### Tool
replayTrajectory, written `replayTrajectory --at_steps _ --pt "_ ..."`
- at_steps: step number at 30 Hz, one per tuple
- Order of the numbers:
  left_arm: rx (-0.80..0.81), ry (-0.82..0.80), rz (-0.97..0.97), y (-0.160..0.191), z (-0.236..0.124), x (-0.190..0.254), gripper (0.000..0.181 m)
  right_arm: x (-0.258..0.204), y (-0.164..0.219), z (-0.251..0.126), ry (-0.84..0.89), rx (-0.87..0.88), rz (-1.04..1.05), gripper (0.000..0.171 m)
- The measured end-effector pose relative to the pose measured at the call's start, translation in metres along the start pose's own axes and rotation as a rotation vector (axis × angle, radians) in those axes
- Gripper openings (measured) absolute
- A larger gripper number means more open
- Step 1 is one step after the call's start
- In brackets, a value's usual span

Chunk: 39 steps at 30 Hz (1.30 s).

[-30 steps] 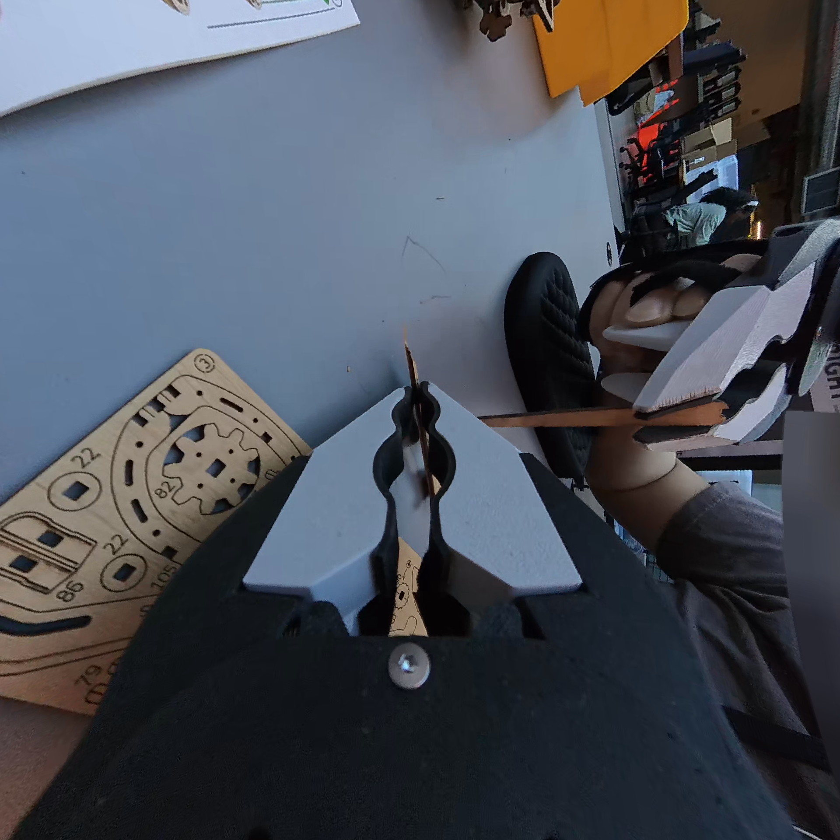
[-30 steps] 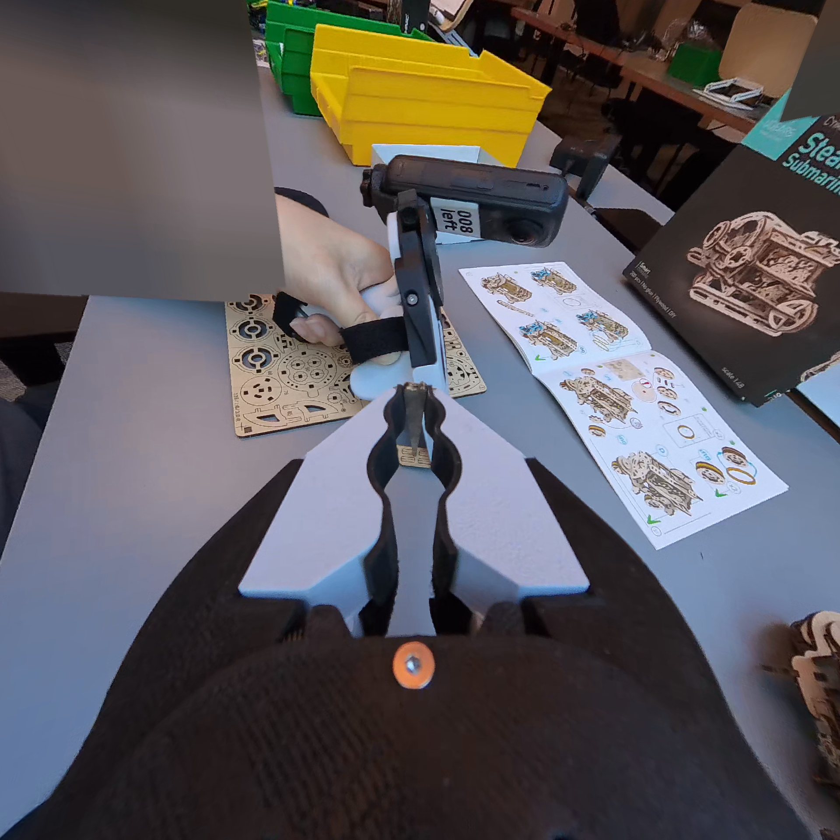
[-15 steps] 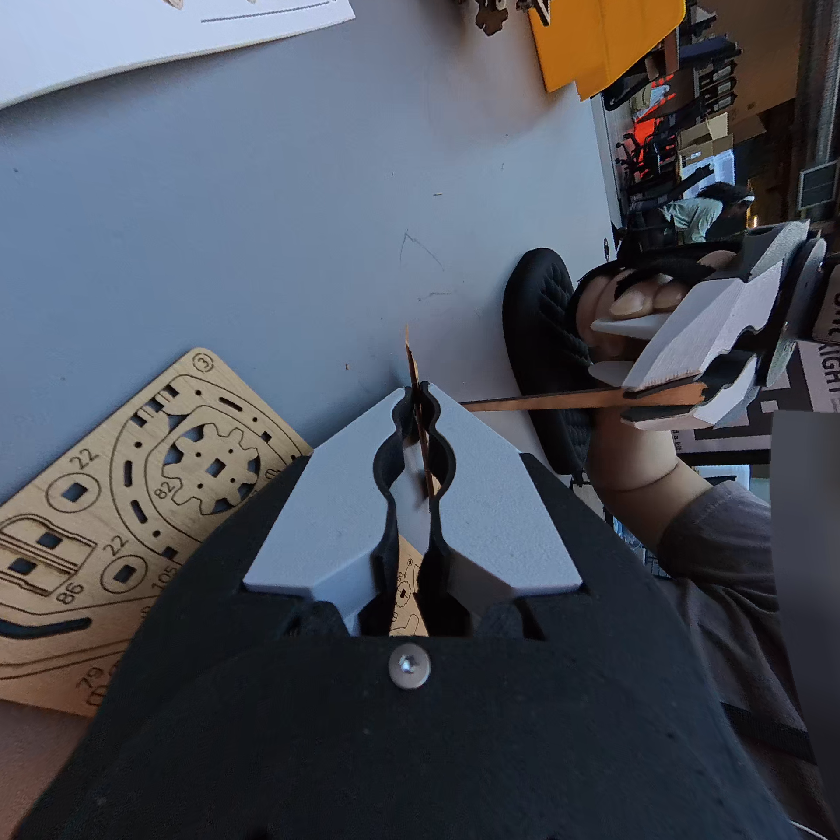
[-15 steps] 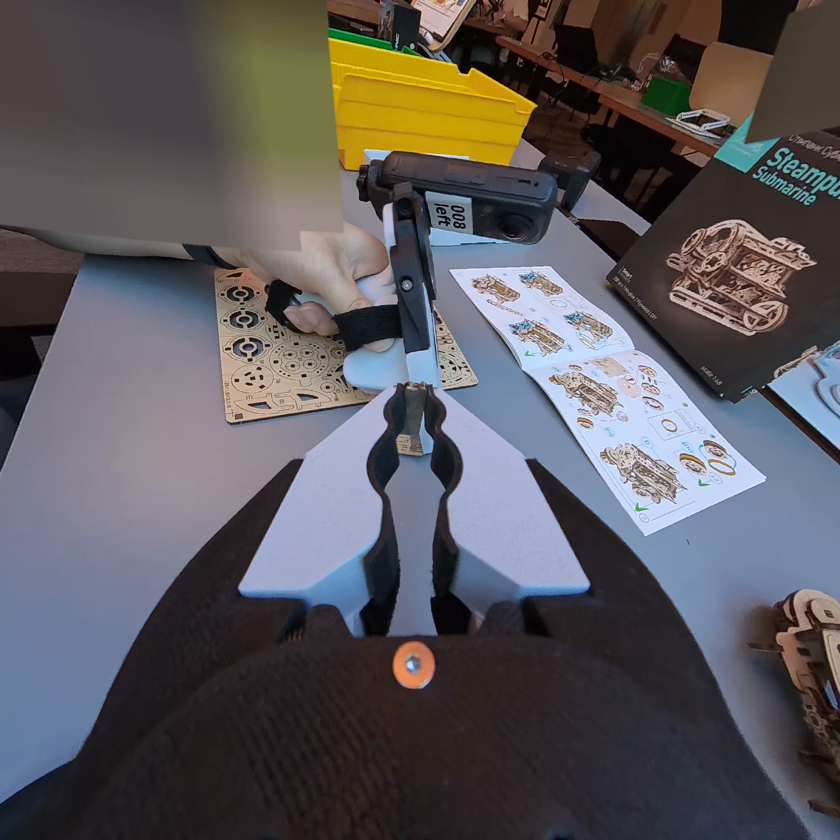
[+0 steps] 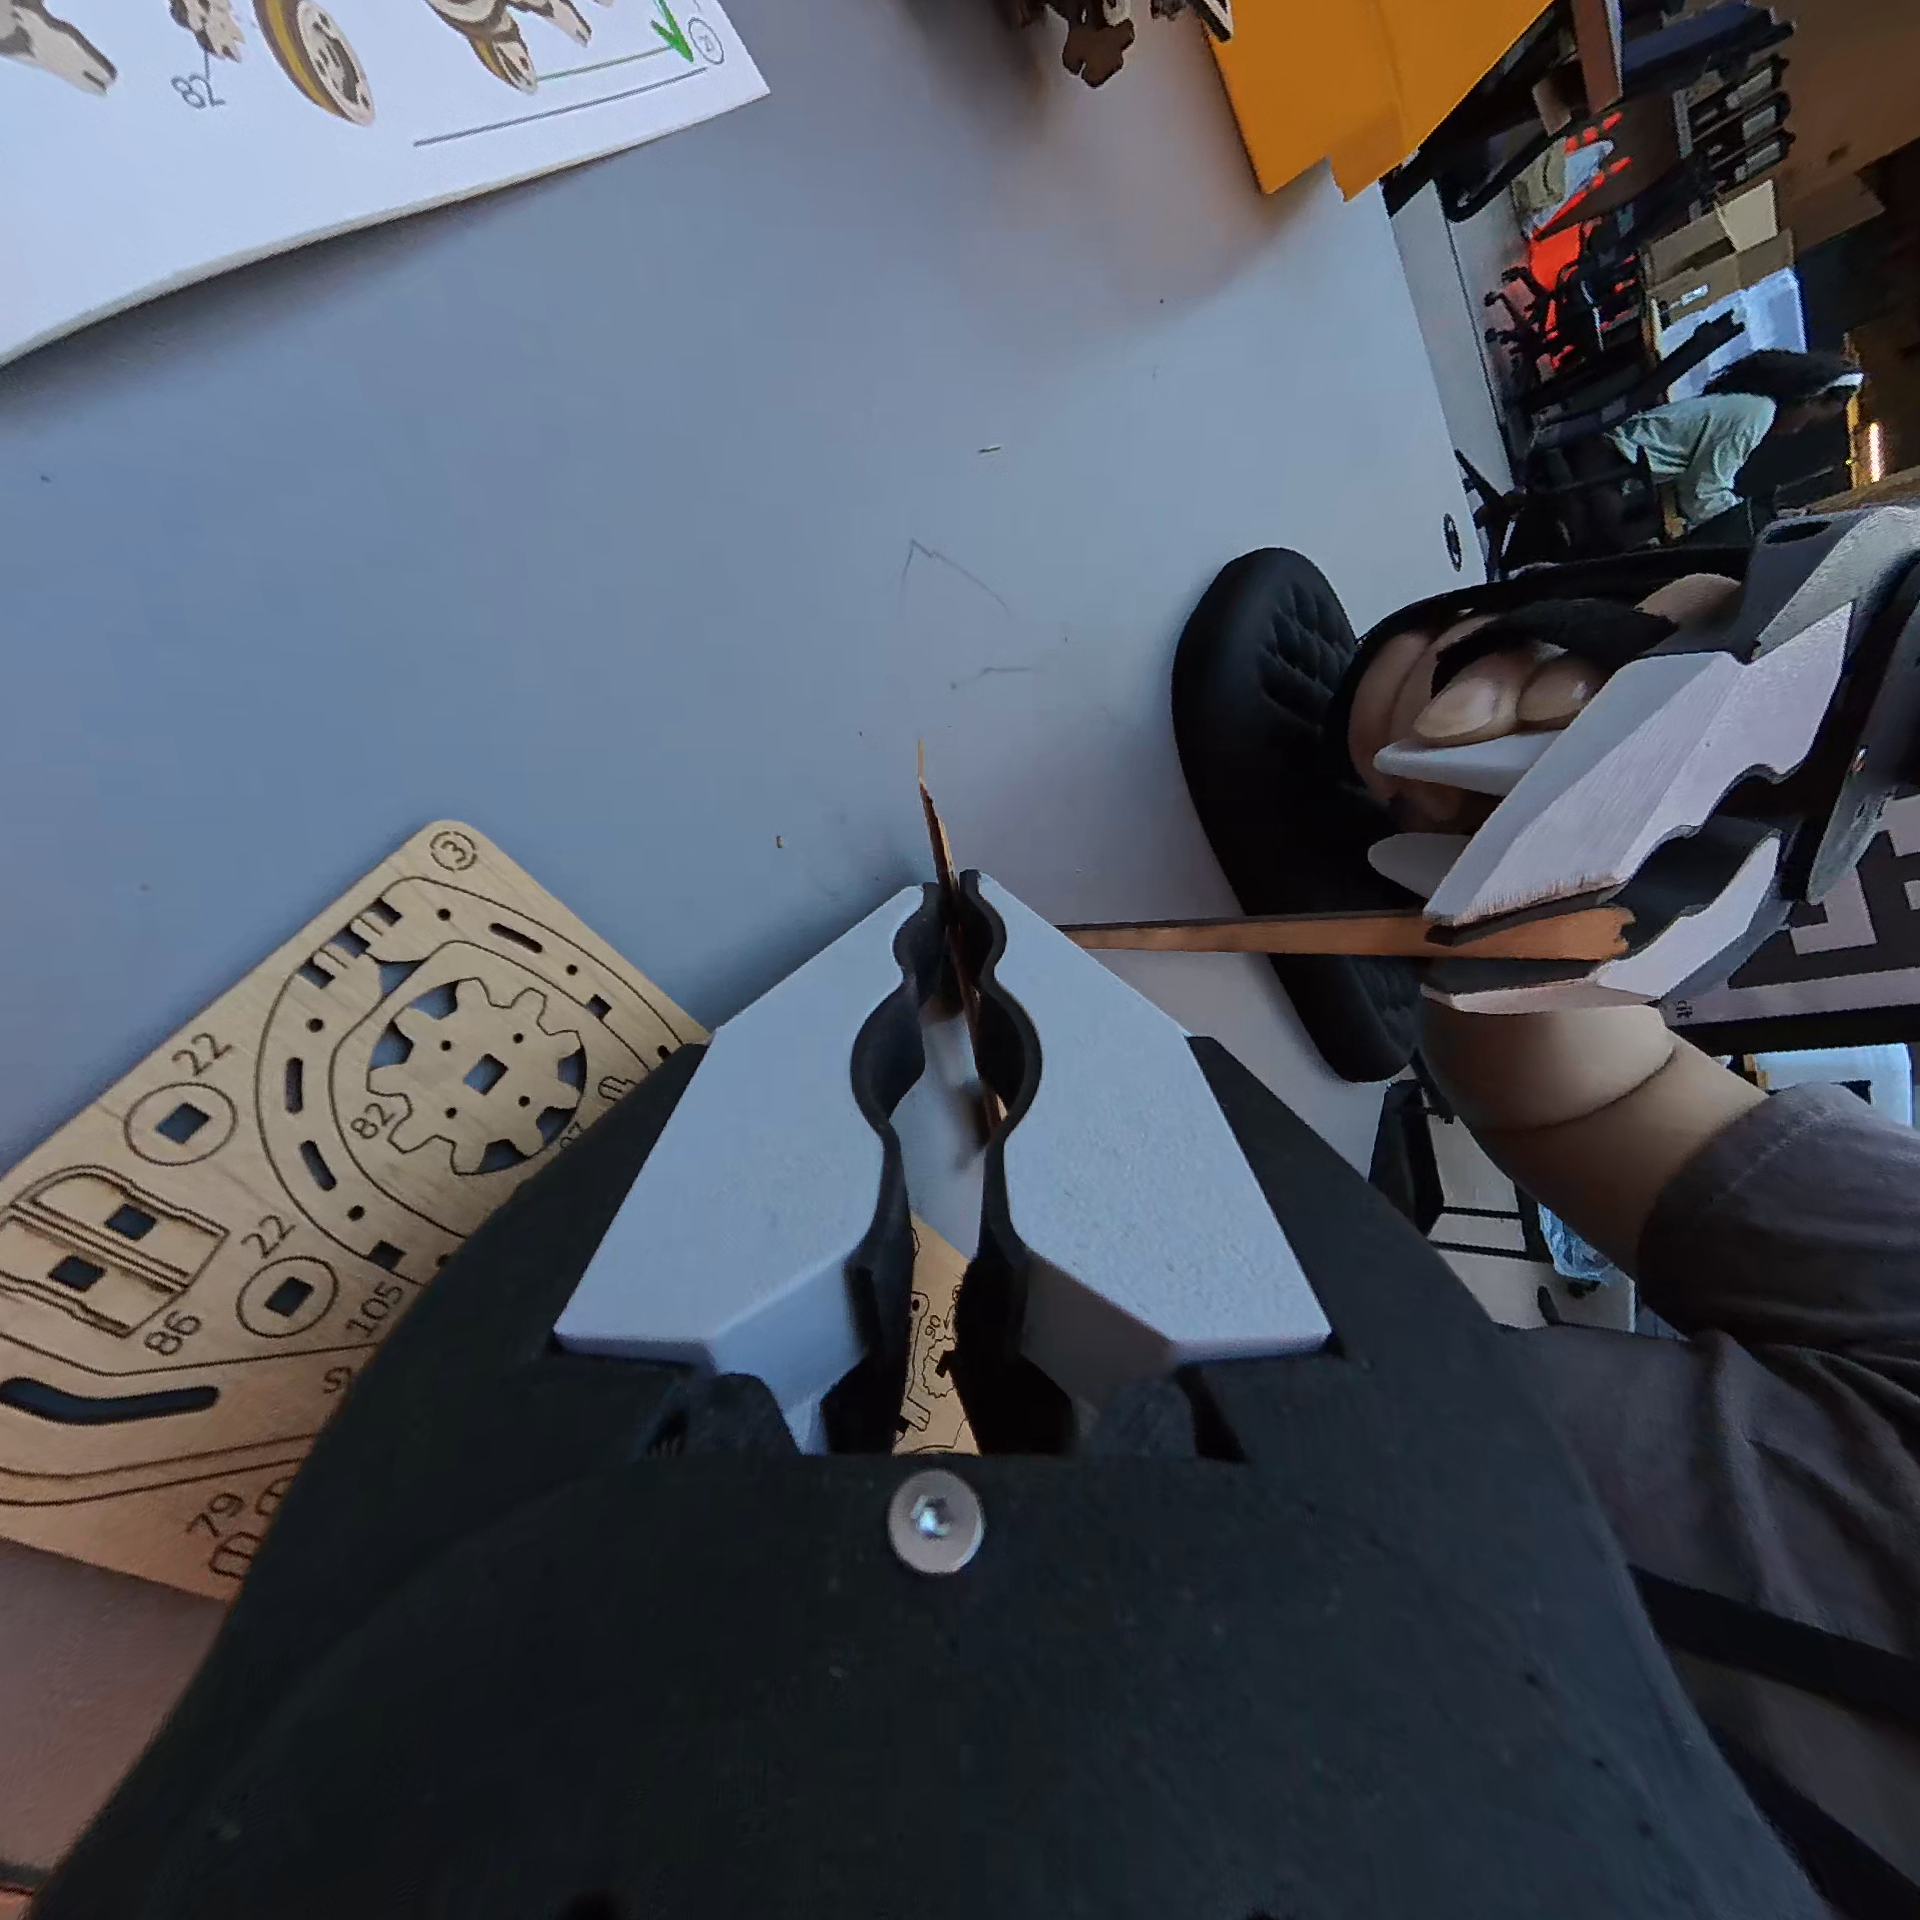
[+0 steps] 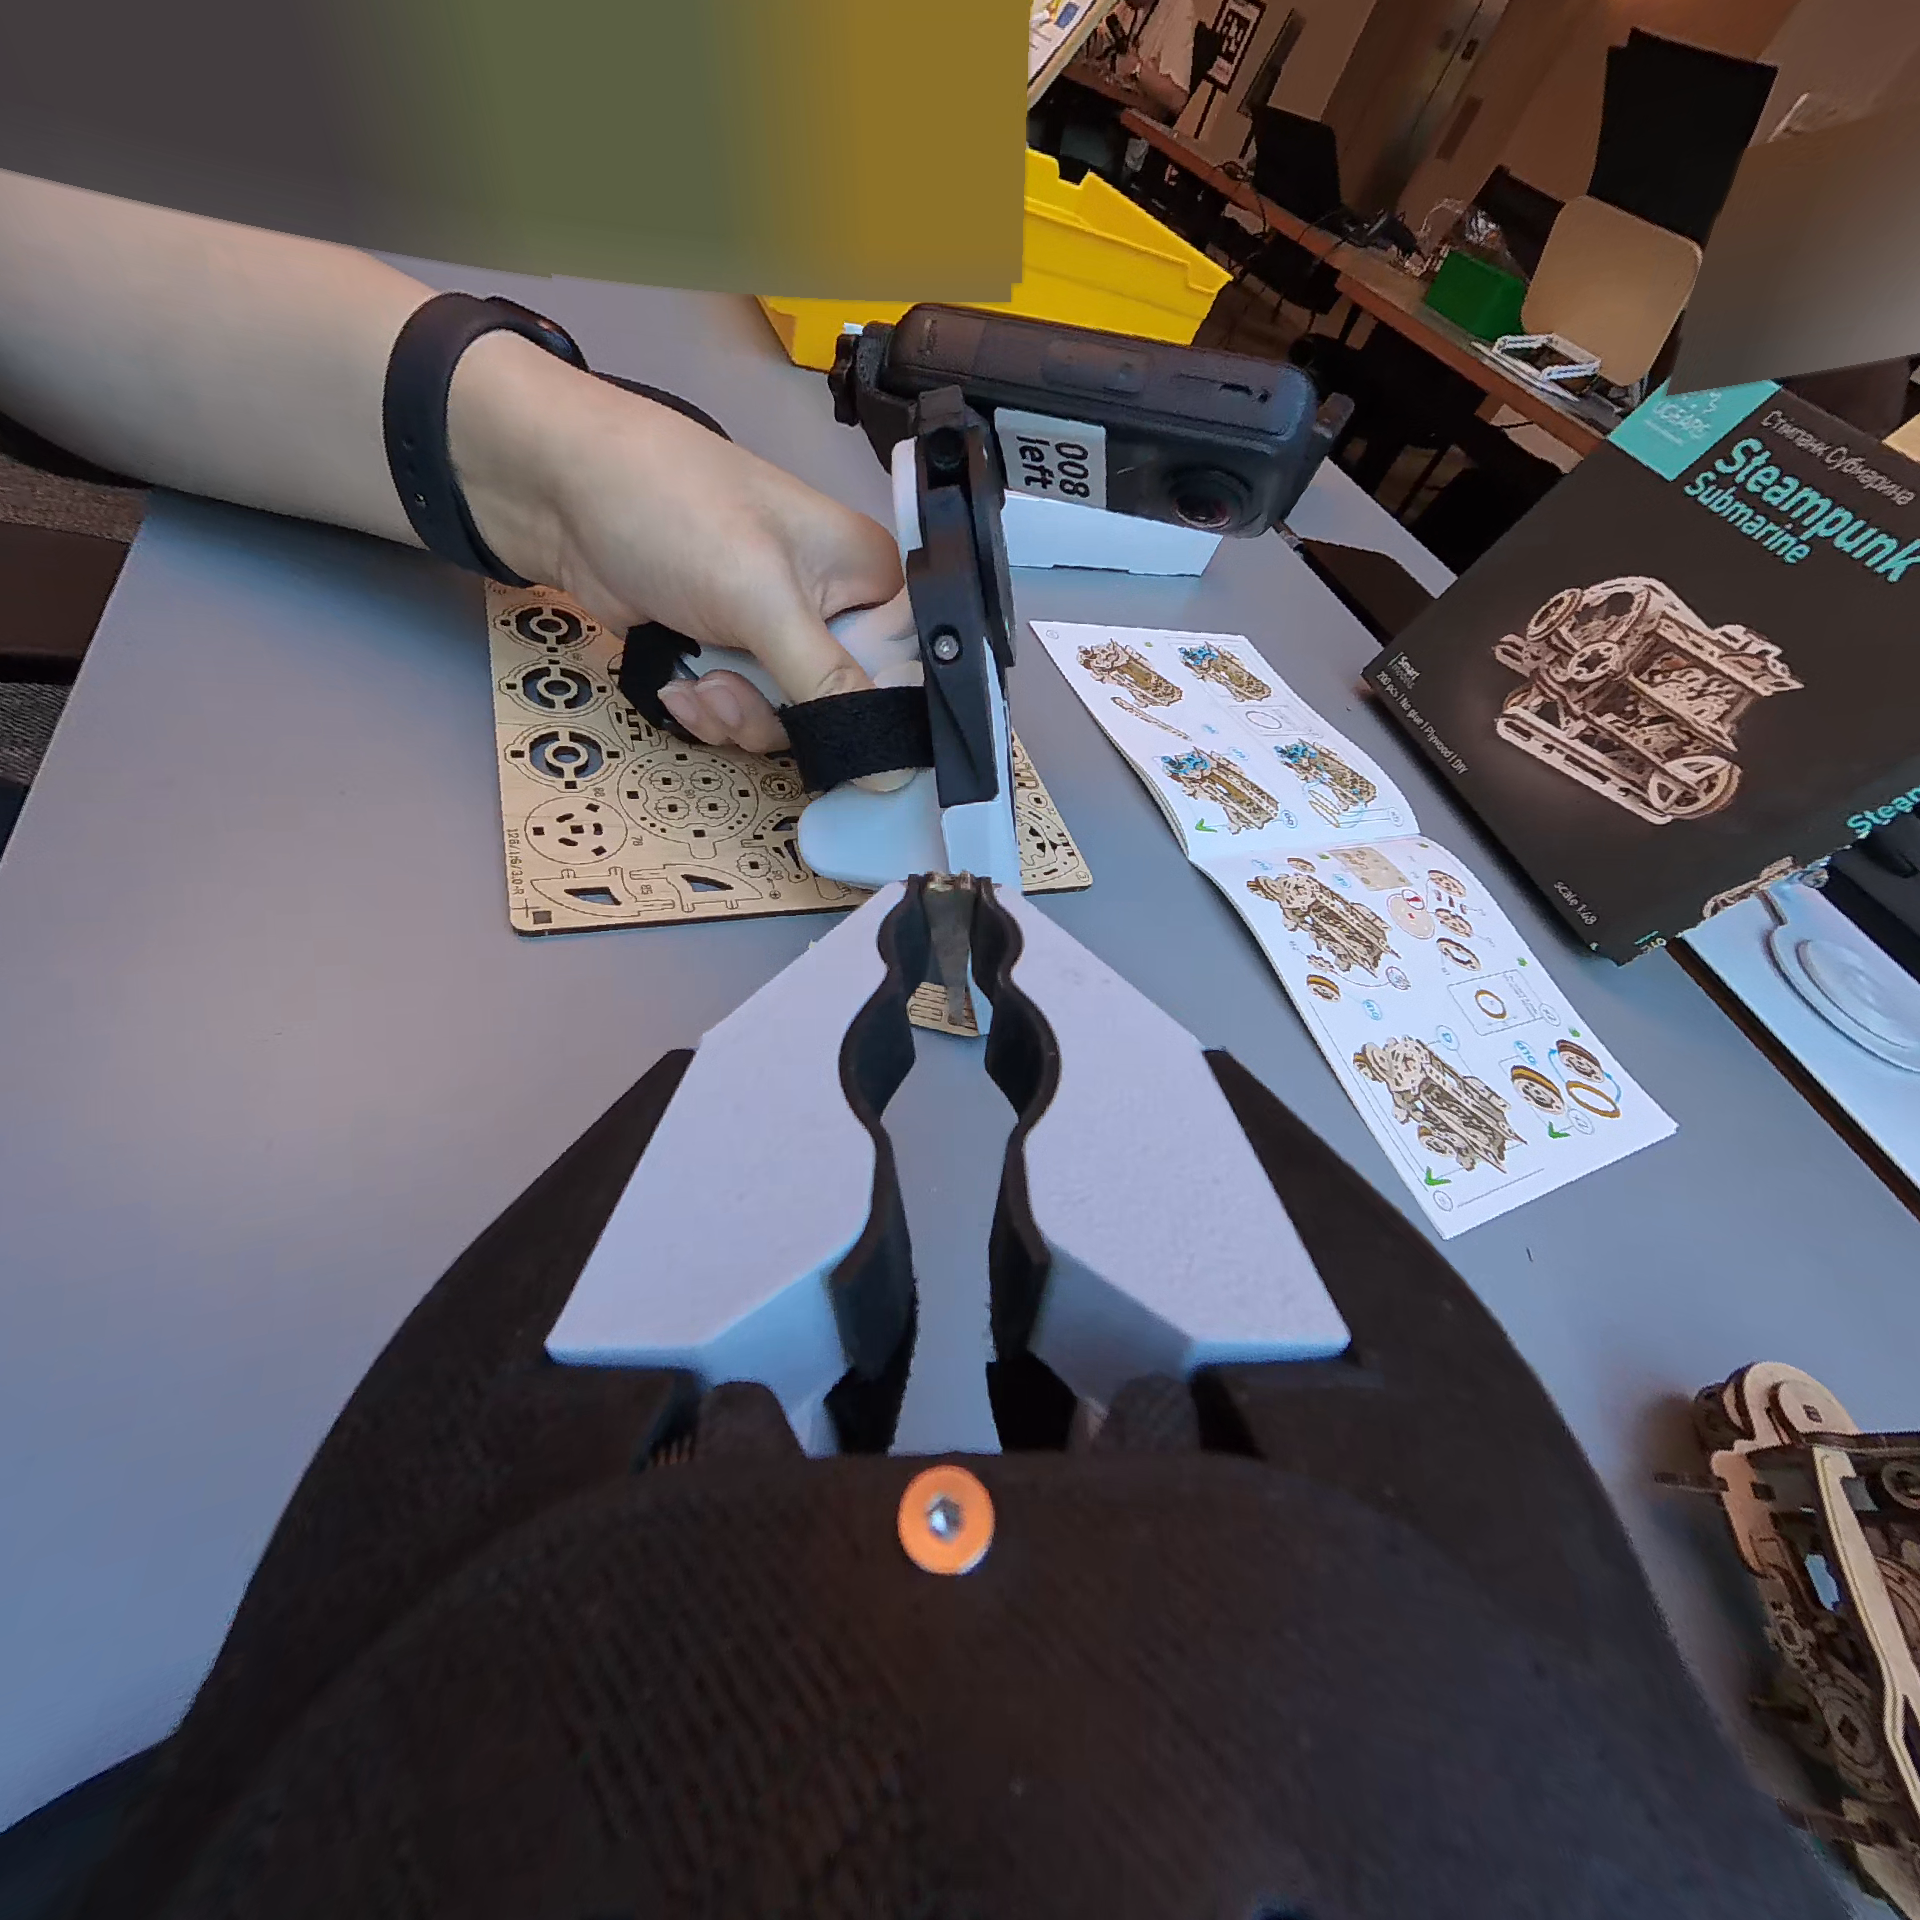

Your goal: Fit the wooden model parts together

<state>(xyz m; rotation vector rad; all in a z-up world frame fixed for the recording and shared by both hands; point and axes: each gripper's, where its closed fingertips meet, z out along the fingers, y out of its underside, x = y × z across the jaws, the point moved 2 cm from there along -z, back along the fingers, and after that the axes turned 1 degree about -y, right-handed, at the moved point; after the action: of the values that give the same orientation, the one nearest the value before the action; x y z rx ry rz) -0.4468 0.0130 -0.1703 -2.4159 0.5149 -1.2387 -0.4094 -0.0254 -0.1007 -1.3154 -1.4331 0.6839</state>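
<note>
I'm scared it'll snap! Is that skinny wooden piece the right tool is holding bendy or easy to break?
Probably stiff but fragile. The wooden strip looks very thin edge-on, so a sideways push could likely crack it. It sticks out far from the right tool, held only at one end, so it may flex slightly. It looks light, since a pinch alone keeps it level.
</note>
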Motion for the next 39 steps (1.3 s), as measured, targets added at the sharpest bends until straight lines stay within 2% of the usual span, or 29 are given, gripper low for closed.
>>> replayTrajectory --at_steps 14,16,21,24,31,34,39 --pt "-0.006 0.108 -0.194 0.002 -0.003 -0.002 0.000 -0.018 0.000 0.003 -0.021 -0.026 -0.190 0.007" --pt "-0.007 0.119 -0.204 0.001 -0.003 -0.002 0.000 -0.013 -0.001 0.003 -0.015 -0.013 -0.134 0.007" --pt "-0.005 0.019 -0.018 0.002 0.000 0.001 0.000 0.008 0.004 -0.003 0.005 0.024 0.087 0.007" --pt "-0.005 -0.026 0.071 0.002 0.001 0.003 0.000 0.008 0.003 -0.004 0.003 0.033 0.100 0.007" --pt "-0.029 0.131 -0.111 0.003 0.000 0.005 0.000 0.002 -0.003 -0.007 -0.002 0.057 0.026 0.006" --pt "-0.033 0.118 -0.114 0.004 0.001 0.004 0.000 0.000 -0.003 -0.005 0.011 0.045 -0.023 0.006" --pt "-0.036 0.076 -0.082 0.005 0.002 0.004 0.000 0.001 -0.003 -0.003 0.004 0.057 0.014 0.006"
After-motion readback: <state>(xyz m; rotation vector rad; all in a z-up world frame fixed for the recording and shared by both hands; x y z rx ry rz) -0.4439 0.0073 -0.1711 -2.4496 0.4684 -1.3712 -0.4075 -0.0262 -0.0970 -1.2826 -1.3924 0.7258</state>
